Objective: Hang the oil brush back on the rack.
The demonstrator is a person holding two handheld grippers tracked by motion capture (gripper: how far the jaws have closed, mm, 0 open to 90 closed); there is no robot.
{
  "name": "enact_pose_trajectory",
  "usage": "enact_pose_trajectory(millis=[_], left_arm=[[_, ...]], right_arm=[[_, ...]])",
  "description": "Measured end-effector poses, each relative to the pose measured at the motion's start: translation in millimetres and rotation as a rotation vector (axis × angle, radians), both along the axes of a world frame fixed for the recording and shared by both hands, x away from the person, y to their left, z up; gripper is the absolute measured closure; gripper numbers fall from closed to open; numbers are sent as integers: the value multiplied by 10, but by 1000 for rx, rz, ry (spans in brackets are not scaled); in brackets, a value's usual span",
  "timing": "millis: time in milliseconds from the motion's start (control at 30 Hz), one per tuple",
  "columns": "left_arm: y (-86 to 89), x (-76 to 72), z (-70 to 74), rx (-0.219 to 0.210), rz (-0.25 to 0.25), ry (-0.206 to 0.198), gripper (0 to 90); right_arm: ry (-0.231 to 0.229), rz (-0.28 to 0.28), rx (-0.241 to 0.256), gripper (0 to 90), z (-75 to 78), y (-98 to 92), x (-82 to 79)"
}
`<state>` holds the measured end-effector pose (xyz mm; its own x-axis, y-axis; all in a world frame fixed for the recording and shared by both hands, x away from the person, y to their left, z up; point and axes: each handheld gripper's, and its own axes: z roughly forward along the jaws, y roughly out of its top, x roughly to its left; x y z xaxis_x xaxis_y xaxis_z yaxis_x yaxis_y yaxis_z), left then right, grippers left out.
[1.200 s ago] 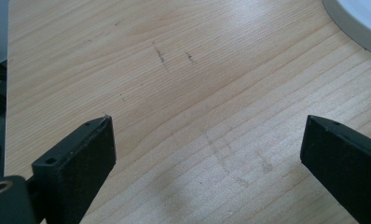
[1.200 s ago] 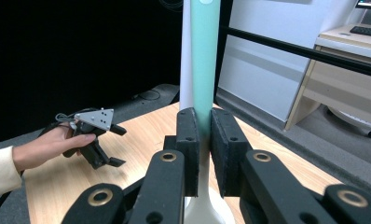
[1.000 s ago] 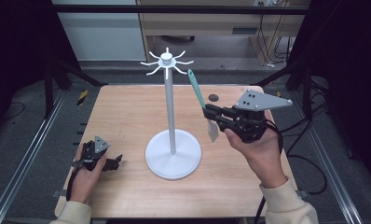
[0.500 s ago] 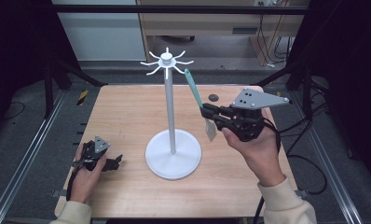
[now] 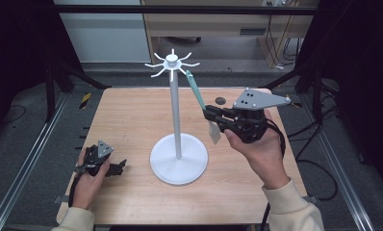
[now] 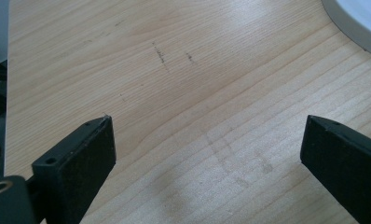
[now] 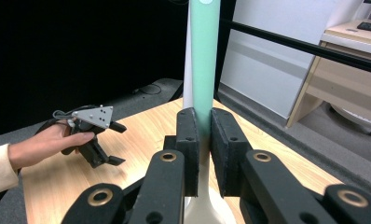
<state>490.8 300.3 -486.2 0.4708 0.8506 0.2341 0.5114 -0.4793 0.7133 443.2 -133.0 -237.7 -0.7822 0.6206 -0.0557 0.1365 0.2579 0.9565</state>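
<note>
Right gripper [image 5: 210, 114]: we see its jaws clamped on a spatula [image 5: 202, 105] with a green handle and a pale blade, held just right of the white stand's [image 5: 176, 114] pole and above the table [image 5: 127, 115]. The handle slants up and left until its tip sits near one of the hooks at the stand's crown; the blade hangs below the jaws, clear of the stand's round base. In the right gripper view the green handle [image 7: 204, 60] rises straight up between the two pads, with the pole behind it. We read no brand, label or writing on any of these. The right hand [image 5: 257, 149] is raised off the table, its forearm coming in from the lower edge. Left gripper [image 5: 116, 168]: it rests low on the table's near left corner, well apart from the stand. Its own view shows the jaws spread wide over bare wood grain, with the rim of the stand's base [image 6: 360, 23] at the upper right corner.
</note>
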Motion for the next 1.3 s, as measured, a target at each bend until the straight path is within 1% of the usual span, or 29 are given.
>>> enact_pose_trajectory(millis=[333, 867, 1300], left_arm=[[2, 0, 0, 0, 0, 0, 28], [2, 0, 0, 0, 0, 0, 28], [1, 0, 0, -1, -2, 2, 28]], right_arm=[[8, -1, 1, 820, -22, 43, 51], [15, 1, -3, 819, -38, 68, 73], [35, 13, -2, 816, -49, 74, 101]])
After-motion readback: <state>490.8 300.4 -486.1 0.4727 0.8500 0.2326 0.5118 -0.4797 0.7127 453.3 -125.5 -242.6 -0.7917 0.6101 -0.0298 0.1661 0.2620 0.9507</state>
